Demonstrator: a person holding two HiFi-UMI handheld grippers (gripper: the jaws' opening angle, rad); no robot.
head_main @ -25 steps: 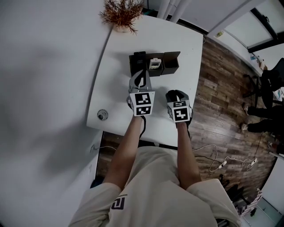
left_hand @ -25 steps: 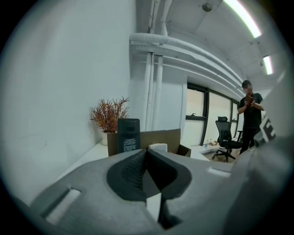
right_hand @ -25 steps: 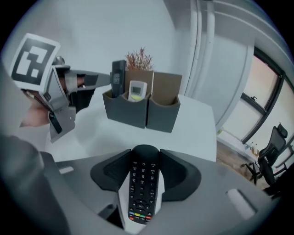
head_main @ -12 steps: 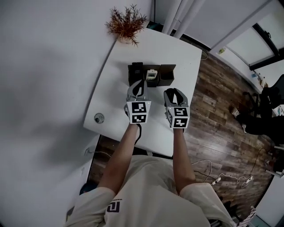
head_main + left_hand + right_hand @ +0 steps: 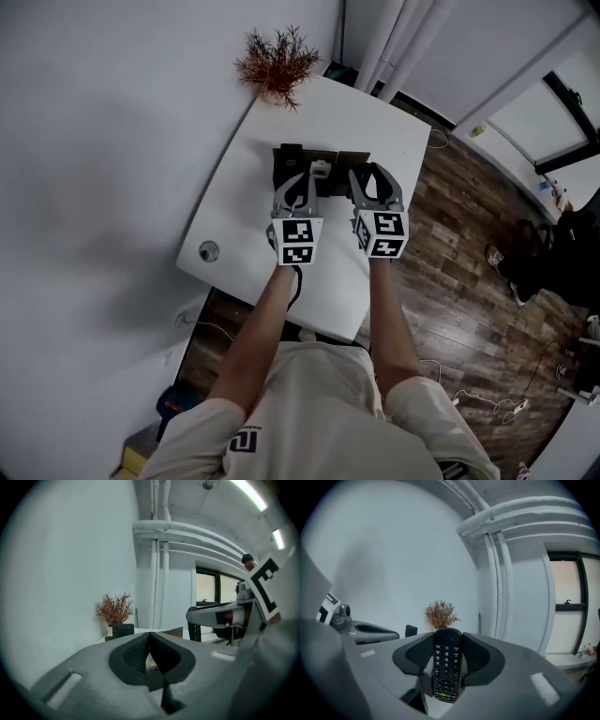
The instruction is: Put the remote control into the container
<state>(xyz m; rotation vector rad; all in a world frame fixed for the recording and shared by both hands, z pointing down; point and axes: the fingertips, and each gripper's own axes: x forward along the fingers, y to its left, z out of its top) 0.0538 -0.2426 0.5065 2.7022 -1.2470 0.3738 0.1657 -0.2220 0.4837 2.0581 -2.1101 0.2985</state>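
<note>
Right gripper (image 5: 447, 643) clamped on remote control (image 5: 446, 672), held just short of the container (image 5: 289, 157). Left gripper (image 5: 150, 644) pinched shut, empty. Best: carry remote over an unfilled compartment, tip end-down, lower inside, then release.

No words, brands or numbers can be read. Remote control (image 5: 446, 670): small white legends on the buttons, too fine to make out; a row of coloured keys at its near end. Cubes on left gripper (image 5: 298, 181) and right gripper (image 5: 373, 175): black-and-white square markers, no letters or digits. Shirt (image 5: 319, 412): dark square spiral logo (image 5: 246, 439) at the hem, not text. Pale device (image 5: 321, 169) in the container (image 5: 287, 156): face too small to read
</note>
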